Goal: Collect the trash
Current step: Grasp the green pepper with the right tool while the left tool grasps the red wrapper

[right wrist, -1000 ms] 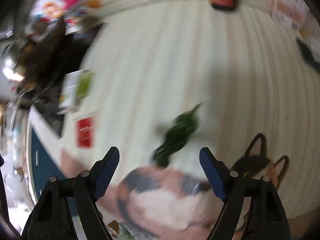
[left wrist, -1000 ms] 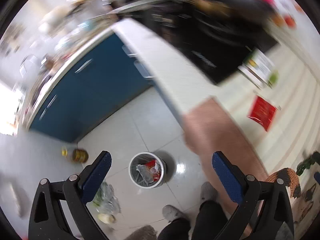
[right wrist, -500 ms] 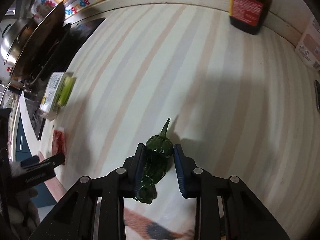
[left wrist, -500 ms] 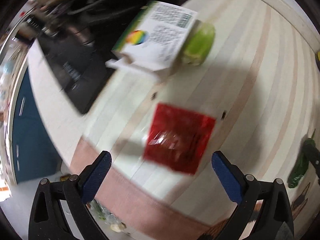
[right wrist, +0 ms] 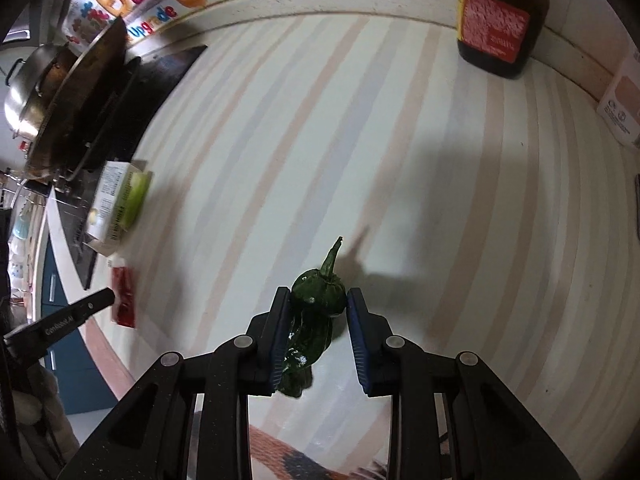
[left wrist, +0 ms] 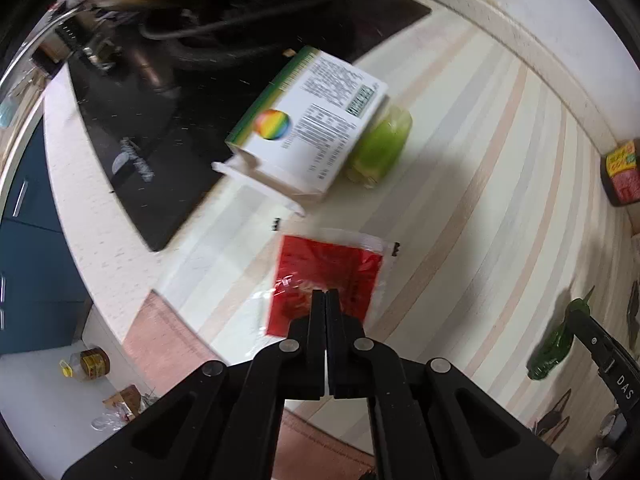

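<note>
A red plastic wrapper (left wrist: 328, 276) lies flat on the striped counter (left wrist: 480, 208). My left gripper (left wrist: 325, 293) is shut on its near edge. A dark green pepper (right wrist: 310, 320) lies on the counter between the fingers of my right gripper (right wrist: 318, 300), which is shut on it. The pepper also shows at the right in the left wrist view (left wrist: 558, 344). The wrapper shows at the left in the right wrist view (right wrist: 124, 298), with the left gripper's tip beside it.
A white carton (left wrist: 308, 128) lies on its side against a light green vegetable (left wrist: 380, 148) by the black cooktop (left wrist: 168, 112). A pan (right wrist: 68, 96) sits on the cooktop. A dark sauce bottle (right wrist: 500, 16) stands by the wall. An oil bottle (left wrist: 86, 362) stands on the floor below.
My left gripper swung from the floor bin to the counter and shut on the red wrapper. My right gripper shut on the green pepper half a second ago and still holds it.
</note>
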Demonstrator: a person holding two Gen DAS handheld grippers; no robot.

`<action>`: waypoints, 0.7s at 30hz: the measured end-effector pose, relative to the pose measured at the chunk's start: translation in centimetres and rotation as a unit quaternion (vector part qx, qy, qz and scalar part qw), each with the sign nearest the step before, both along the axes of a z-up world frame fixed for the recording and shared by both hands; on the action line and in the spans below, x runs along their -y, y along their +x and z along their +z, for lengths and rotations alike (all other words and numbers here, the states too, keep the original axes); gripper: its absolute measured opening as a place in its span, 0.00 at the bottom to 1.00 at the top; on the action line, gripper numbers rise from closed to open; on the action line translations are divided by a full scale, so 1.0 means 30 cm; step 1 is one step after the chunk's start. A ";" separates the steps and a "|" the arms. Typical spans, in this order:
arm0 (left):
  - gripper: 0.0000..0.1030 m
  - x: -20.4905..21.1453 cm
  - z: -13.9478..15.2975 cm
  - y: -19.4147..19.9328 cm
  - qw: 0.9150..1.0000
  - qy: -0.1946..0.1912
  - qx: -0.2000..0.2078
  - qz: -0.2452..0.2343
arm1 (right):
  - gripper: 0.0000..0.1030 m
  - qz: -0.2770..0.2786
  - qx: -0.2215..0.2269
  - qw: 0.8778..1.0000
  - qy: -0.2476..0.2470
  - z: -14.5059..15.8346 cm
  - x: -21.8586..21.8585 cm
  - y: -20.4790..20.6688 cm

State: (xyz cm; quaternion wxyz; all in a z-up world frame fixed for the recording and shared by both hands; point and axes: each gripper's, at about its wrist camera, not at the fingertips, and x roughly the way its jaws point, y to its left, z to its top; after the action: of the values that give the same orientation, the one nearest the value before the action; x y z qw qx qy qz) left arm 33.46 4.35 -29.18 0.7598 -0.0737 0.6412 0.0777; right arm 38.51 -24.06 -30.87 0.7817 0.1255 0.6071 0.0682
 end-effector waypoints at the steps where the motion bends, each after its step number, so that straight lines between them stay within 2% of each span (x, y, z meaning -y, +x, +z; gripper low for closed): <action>1: 0.00 -0.006 0.025 -0.014 1.000 -0.004 0.006 0.002 | 0.29 0.000 0.002 1.000 0.003 0.007 -0.002 -0.001; 6: 0.00 -0.055 0.142 -0.083 0.999 -0.018 0.041 0.019 | 0.29 0.000 0.020 1.000 0.022 0.064 -0.033 -0.020; 7: 0.00 -0.097 0.132 -0.097 0.999 -0.021 0.042 0.022 | 0.29 0.000 0.022 0.999 0.023 0.070 -0.035 -0.023; 8: 0.00 -0.110 0.134 -0.104 0.998 -0.029 0.042 0.027 | 0.29 -0.001 0.025 0.999 0.026 0.078 -0.042 -0.029; 9: 0.00 -0.133 0.134 -0.116 0.997 -0.053 0.042 0.038 | 0.29 0.000 0.024 0.999 0.029 0.083 -0.045 -0.034; 13: 0.02 -0.196 0.018 -0.126 0.987 -0.139 0.021 0.072 | 0.29 0.002 0.021 0.999 0.037 0.081 -0.066 -0.041; 16: 0.05 -0.198 -0.074 -0.132 0.982 -0.171 0.010 0.086 | 0.29 0.008 0.020 0.999 0.039 0.074 -0.078 -0.041; 18: 0.17 -0.188 -0.112 -0.132 0.982 -0.166 0.010 0.084 | 0.29 0.014 0.020 0.999 0.036 0.068 -0.079 -0.037; 19: 0.22 -0.182 -0.103 -0.136 0.982 -0.166 0.031 0.083 | 0.29 0.013 0.019 0.999 0.035 0.063 -0.077 -0.034; 20: 0.36 -0.171 -0.098 -0.137 0.982 -0.169 0.041 0.076 | 0.29 0.012 0.016 0.999 0.036 0.058 -0.070 -0.031; 21: 0.44 -0.160 -0.094 -0.139 0.981 -0.175 0.045 0.072 | 0.29 0.009 0.014 0.999 0.037 0.052 -0.059 -0.028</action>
State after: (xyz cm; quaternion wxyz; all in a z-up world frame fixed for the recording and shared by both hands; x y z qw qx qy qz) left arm 29.30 9.16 -32.00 0.7556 -0.2548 0.6033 0.0149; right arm 37.68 -22.29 -29.30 0.7846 0.1477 0.5939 0.0991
